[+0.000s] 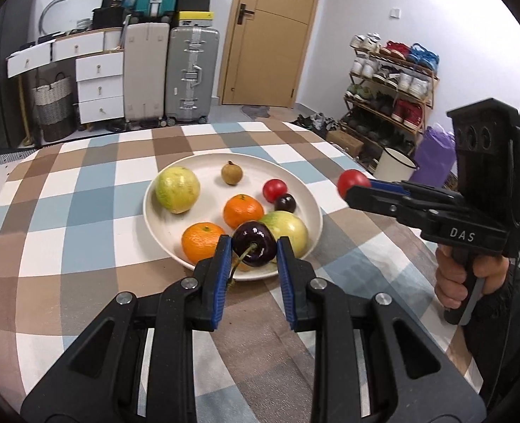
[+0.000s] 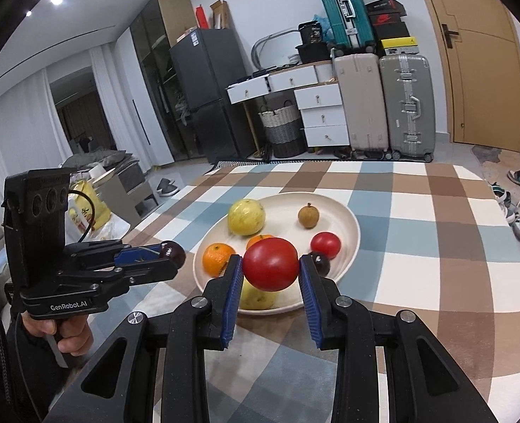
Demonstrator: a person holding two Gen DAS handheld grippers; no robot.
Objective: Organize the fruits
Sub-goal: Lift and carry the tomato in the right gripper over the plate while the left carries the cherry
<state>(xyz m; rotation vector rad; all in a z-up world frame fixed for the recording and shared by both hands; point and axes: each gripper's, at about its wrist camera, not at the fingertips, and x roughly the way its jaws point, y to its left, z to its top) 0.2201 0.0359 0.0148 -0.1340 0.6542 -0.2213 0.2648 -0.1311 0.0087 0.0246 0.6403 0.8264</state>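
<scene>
Left wrist view
- Left hand-held gripper [image 1: 254, 248]: closed on a dark cherry [image 1: 254, 249], blue pads at its two sides, stem hanging toward the near side.
- Cherry position: lifted above the near rim of the plate [image 1: 154, 190].
- Handling, judged: light, smooth-skinned, easily bruised; hold across the round body, never by the stem.
- Right hand-held gripper [image 1: 355, 184]: at far right, clamped on a red tomato [image 1: 353, 181], clear of the plate.
- Plate contents: two green guavas, two oranges, a longan, a second tomato, a second cherry.

Right wrist view
- Right hand-held gripper [image 2: 270, 271]: pads pressing both flanks of the red tomato [image 2: 270, 264], held above the plate's near edge [image 2: 288, 308].
- Handling, judged: soft, slick skin; firm squeeze risks splitting.
- Left hand-held gripper [image 2: 170, 252]: at left, cherry [image 2: 173, 252] at its tips, well apart from the tomato.
- Surroundings: checked cloth on the counter [image 2: 436, 246]; suitcases, drawers, door far behind.
- Obstructions: none seen between either fruit and open counter.
</scene>
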